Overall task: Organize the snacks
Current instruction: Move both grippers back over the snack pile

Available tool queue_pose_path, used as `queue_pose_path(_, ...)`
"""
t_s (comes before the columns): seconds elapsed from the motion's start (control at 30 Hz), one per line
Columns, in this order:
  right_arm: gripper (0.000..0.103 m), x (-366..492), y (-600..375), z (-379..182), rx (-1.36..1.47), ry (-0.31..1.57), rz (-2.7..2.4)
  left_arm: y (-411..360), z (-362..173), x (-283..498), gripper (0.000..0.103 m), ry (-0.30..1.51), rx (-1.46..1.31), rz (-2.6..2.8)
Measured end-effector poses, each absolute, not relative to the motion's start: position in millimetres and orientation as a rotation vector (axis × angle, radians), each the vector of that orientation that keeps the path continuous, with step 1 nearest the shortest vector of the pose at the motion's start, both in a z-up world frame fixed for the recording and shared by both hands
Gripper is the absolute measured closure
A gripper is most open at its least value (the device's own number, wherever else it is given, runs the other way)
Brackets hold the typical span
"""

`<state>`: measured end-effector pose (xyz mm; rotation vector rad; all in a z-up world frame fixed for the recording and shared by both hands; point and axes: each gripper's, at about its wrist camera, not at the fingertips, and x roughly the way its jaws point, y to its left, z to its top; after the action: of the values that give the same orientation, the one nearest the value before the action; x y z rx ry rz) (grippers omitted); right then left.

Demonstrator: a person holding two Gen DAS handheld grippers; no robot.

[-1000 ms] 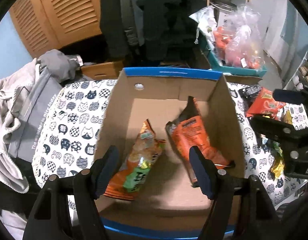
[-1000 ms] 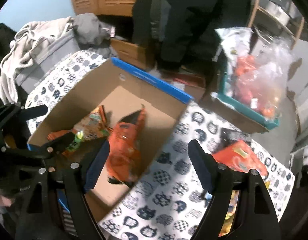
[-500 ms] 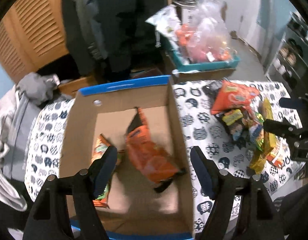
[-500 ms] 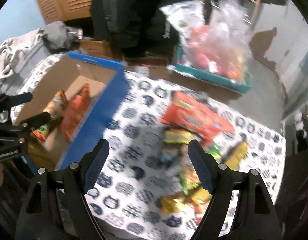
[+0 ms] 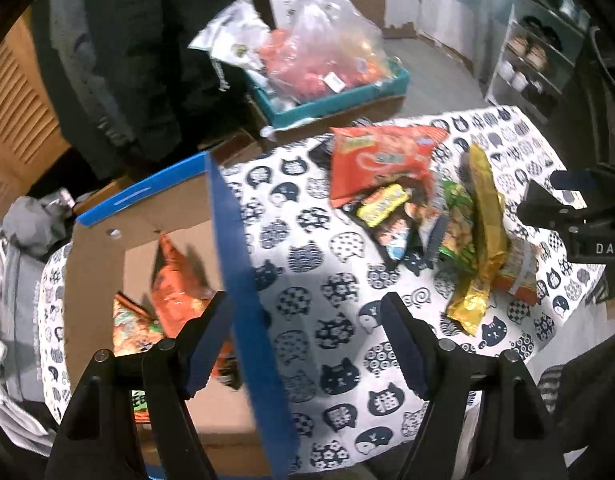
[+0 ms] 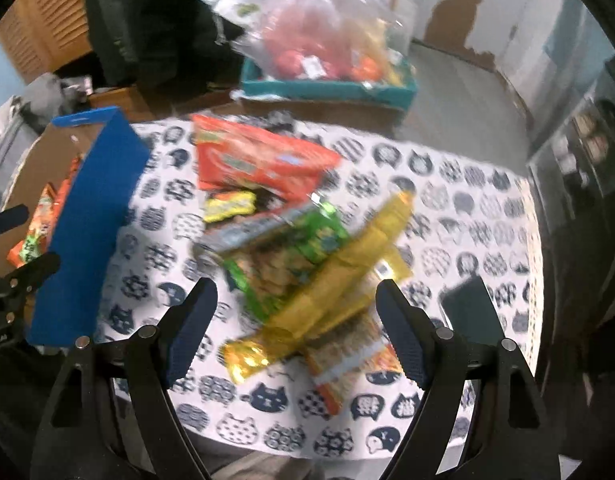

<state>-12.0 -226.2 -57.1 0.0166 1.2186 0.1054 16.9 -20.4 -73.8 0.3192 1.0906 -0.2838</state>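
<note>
Just changed: both views swung rightward off the box interior 1 s back, now over the cat-print tablecloth (image 5: 307, 264) and the snack heap; both claws empty then and now. Means, by judgement: drop-off done, next pick-up under way.
Box: brown cardboard box w/ blue outer walls (image 5: 243, 280), far left of both views; two orange foil snack packets (image 5: 175, 288) lying inside on the floor, so part of the sorting done.
L claw: left gripper (image 5: 307, 344) jaws apart, nothing between; blue pads straddling the box's right wall and bare cloth, high above both. Opening about as 1 s back.
Snack pile: right of box, well apart from it, on the cloth. L to R: big red-orange crinkly bag (image 6: 259, 160) at back, small yellow wrapped bar (image 6: 229, 206) just below it, green printed pouch (image 6: 291, 252), long gold foil packet (image 6: 339, 292) lying across the pouch, orange-striped packet (image 6: 347, 364) partly under the gold one.
R claw: right gripper (image 6: 295, 328) jaws wide apart, holding nothing; gold packet's lower end sits between the pads in view, no contact visible. Frame blurred.
Likely next: gold packet, being topmost and nearest.
In the way: packets overlap, so a grab could drag neighbours; box's tall blue wall to clear on the way back.
Around: dark flat object (image 6: 467, 312) on cloth at right, unclear what; teal tray w/ clear plastic bags (image 5: 331, 96) behind the table; shelves far right.
</note>
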Motion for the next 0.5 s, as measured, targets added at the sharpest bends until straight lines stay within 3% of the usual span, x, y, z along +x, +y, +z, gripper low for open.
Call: queue_pose_path(0.5, 0.022, -24.7, -269.2, -123.6, 0.098, 1.379, -0.027, -64.8, -119.6, 15.5, 0.026, 1.174, 0.411, -0.323)
